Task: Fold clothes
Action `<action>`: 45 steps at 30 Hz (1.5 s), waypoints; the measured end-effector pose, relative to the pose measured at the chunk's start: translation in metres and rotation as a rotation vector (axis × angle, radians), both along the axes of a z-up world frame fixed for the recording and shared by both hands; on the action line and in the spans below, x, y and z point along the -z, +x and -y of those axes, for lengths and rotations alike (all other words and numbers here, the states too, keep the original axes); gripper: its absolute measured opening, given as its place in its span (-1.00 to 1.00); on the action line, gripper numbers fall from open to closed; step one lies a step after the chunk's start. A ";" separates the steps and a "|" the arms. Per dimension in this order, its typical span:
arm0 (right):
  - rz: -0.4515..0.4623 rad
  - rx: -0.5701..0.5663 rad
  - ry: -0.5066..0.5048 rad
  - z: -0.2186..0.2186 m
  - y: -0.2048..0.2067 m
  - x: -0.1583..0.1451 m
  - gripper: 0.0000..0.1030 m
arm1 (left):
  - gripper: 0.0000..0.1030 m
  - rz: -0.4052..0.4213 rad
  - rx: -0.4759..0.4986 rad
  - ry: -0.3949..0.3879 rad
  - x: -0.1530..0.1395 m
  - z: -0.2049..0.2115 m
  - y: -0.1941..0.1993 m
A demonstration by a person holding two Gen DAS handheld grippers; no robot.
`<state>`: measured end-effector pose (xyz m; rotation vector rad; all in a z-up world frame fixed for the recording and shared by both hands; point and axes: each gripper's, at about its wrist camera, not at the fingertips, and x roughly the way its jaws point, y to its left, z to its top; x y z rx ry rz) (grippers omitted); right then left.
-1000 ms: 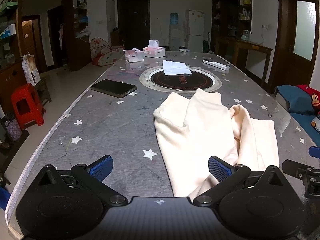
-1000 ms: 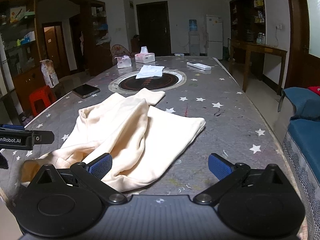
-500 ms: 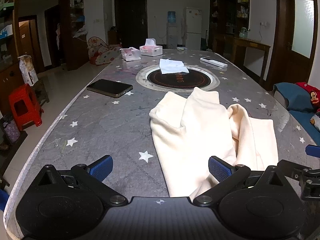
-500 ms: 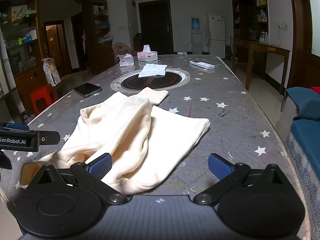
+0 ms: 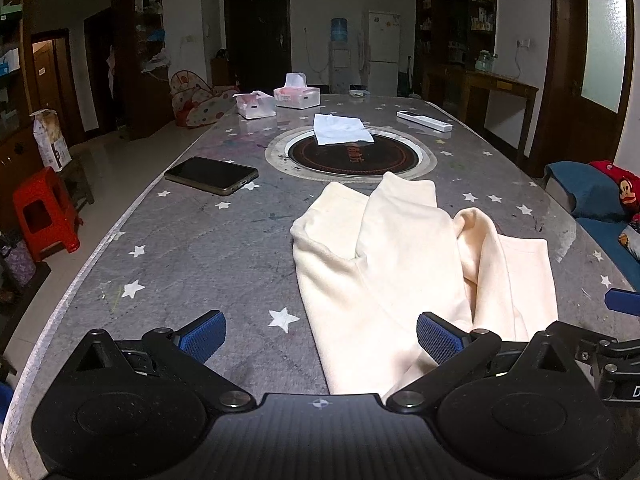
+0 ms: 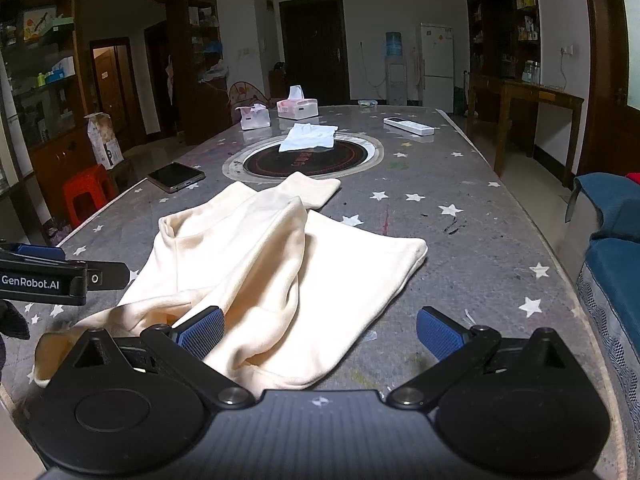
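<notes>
A cream garment (image 5: 404, 268) lies loosely crumpled on the grey star-patterned table (image 5: 208, 256), with folds bunched along its middle. My left gripper (image 5: 320, 336) hovers open over the garment's near left edge, nothing between its blue pads. In the right wrist view the same garment (image 6: 280, 272) spreads ahead, and my right gripper (image 6: 320, 332) stands open above its near hem, its left pad (image 6: 202, 330) close over the cloth. The left gripper's body (image 6: 48, 276) shows at the left edge of that view.
A dark phone (image 5: 212, 175) lies on the table to the left. Farther back sit a round dark inset plate (image 5: 352, 156) with a white cloth (image 5: 340, 130) on it, two tissue boxes (image 5: 296, 96) and a remote (image 5: 424, 121). A blue sofa (image 6: 612, 264) flanks the right side.
Both grippers have risen and drawn back slightly, so the garment sits a little farther ahead in each view. The garment itself has not moved.
</notes>
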<state>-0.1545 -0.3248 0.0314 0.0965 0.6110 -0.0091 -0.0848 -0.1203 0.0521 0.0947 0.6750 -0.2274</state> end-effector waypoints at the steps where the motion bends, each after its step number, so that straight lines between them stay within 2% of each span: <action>1: 0.000 0.000 0.001 0.000 0.001 0.000 1.00 | 1.00 -0.001 0.001 0.000 0.000 0.001 0.001; 32: -0.031 -0.032 0.039 -0.001 0.048 0.002 0.97 | 1.00 -0.010 0.028 0.024 0.007 0.012 0.036; 41: -0.040 -0.053 0.110 0.008 0.084 -0.004 0.44 | 1.00 0.009 0.033 0.044 0.003 0.008 0.052; 45: -0.067 -0.055 0.114 0.013 0.109 -0.001 0.06 | 1.00 0.013 0.046 0.033 -0.002 0.008 0.062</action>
